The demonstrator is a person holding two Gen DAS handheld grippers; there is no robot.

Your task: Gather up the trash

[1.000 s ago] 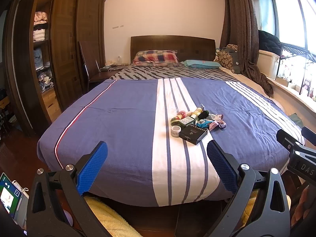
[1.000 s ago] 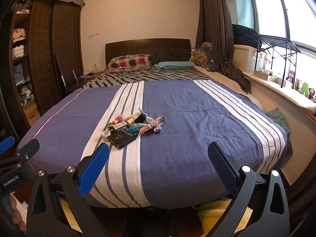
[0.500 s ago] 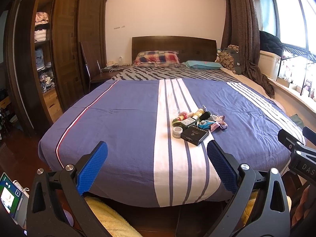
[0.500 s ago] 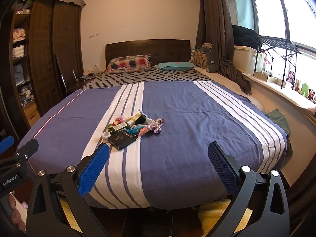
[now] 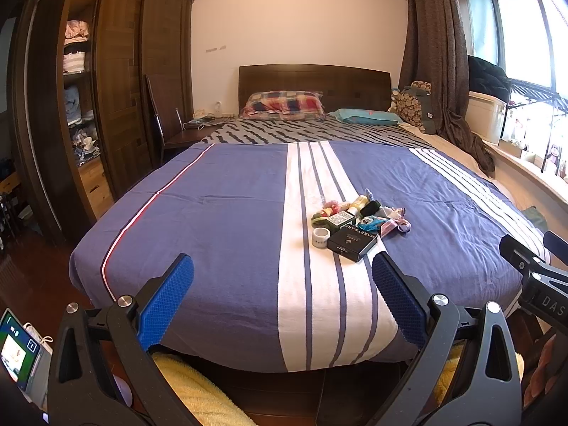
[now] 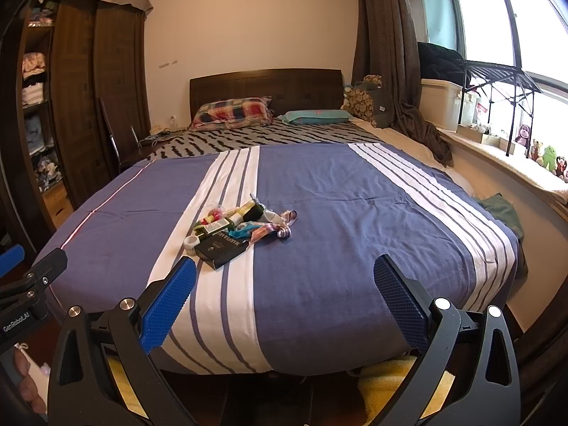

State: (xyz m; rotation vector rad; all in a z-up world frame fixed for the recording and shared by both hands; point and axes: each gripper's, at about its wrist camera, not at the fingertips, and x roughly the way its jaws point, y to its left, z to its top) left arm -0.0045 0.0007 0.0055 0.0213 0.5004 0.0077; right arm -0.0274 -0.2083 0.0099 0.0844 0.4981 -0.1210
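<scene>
Both grippers are hovering at the foot of the bed [image 5: 227, 213], short of the mattress edge, and neither is touching anything. The left gripper [image 5: 282, 294] is holding its blue-padded fingers [image 5: 167, 294] spread wide with nothing between them, and the right gripper [image 6: 284, 298] is likewise standing wide apart and empty. The trash pile [image 5: 358, 220] is lying on the bed's blue quilt, on and just beside its broad white stripe, nearer the foot of the bed than the pillows. At the near edge of the pile a flat black box [image 5: 351, 243] with white lettering is resting on the stripe, and a small white roll of tape [image 5: 319, 238] is sitting just beside it on the box's left. Behind the box, toward the headboard, a jumble of small bottles [image 5: 356, 204], a dark green packet and pink and blue wrappers [image 5: 390, 225] is bunching together, the pieces touching one another; the smaller ones are too small to name. In the right wrist view the same pile [image 6: 241, 227] is showing left of centre on the bed, with the black box [image 6: 222, 248] nearest the blue pad of the gripper's left finger. A plaid pillow [image 5: 285, 104] and a teal pillow [image 5: 365, 117] are lying at the head of the bed against the dark wooden headboard [image 5: 314, 81].
</scene>
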